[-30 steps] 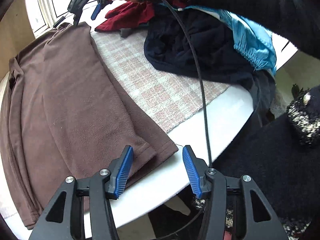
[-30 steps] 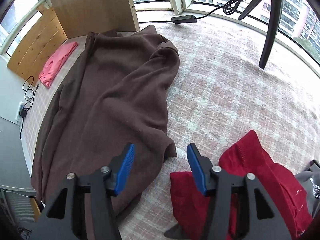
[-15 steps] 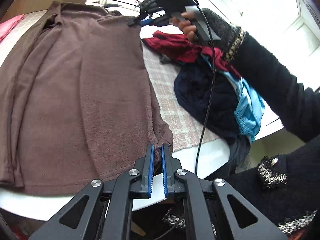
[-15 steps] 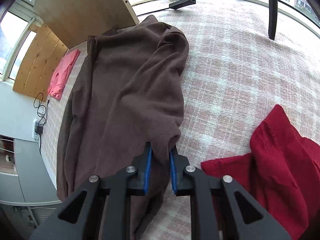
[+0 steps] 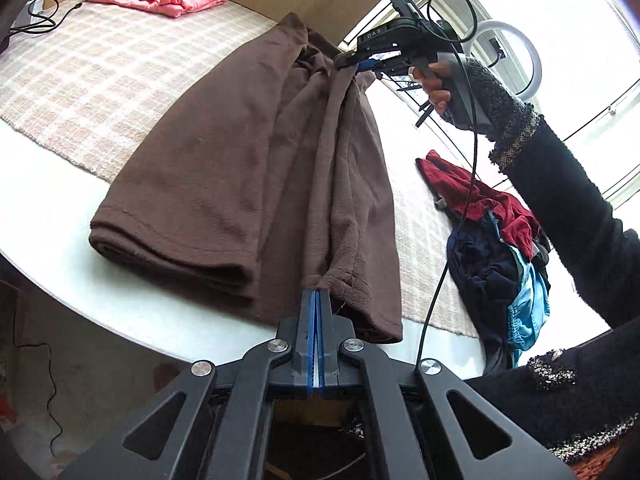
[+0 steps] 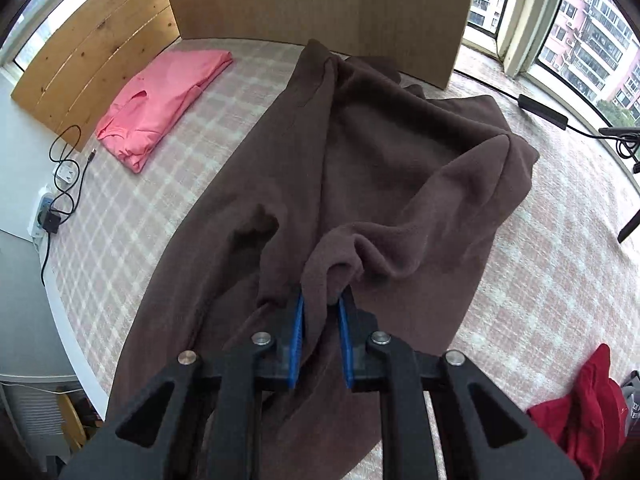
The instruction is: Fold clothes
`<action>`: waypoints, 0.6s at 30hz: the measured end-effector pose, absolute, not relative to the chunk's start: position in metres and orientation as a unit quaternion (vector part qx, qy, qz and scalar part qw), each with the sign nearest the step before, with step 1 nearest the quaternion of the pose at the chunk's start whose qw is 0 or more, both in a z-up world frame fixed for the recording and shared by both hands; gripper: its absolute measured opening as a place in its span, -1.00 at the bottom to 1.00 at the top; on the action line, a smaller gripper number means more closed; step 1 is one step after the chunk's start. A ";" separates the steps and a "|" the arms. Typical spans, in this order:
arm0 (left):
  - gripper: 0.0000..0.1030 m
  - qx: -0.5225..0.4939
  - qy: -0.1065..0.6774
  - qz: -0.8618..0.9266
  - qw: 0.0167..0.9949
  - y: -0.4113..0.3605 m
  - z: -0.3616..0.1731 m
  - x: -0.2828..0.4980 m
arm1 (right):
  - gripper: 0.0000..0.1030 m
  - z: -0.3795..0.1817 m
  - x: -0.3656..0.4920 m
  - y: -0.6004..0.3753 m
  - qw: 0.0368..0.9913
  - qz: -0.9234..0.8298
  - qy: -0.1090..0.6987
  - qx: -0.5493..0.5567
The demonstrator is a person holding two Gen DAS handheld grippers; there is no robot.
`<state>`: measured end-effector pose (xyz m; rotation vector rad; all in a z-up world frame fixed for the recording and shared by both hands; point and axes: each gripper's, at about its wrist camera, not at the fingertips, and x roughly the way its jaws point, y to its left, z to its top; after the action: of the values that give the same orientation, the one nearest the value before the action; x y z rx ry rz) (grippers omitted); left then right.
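Observation:
A brown fleece garment (image 5: 248,168) lies lengthwise on the checked cloth, one long side lifted and partly folded over. My left gripper (image 5: 318,304) is shut on its near hem corner at the table's front edge. My right gripper (image 6: 322,320) is shut on a bunched fold of the same garment (image 6: 400,152) at the far end and holds it raised. It also shows in the left wrist view (image 5: 360,65), gripping the garment's top edge in the air.
A folded pink garment (image 6: 160,96) lies at the far left by the wooden boards (image 6: 96,40). A pile of red, navy and blue clothes (image 5: 492,240) sits at the right. A cable and power strip (image 6: 52,208) lie at the left edge. A ring light (image 5: 516,60) stands behind.
Both grippers went from open to shut on the brown garment. They have since lifted its right edge and carried it up and over toward the left.

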<state>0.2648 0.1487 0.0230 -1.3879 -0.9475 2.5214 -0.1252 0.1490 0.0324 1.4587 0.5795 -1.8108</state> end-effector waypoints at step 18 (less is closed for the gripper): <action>-0.90 -0.521 -0.068 0.844 0.106 0.212 0.061 0.170 | -0.24 0.091 -0.177 0.218 0.426 -0.736 0.135 0.509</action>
<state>0.1703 0.2123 0.0612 -1.5363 -0.2000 2.4869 -0.1774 0.2182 0.0912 1.2736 0.3375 -1.8390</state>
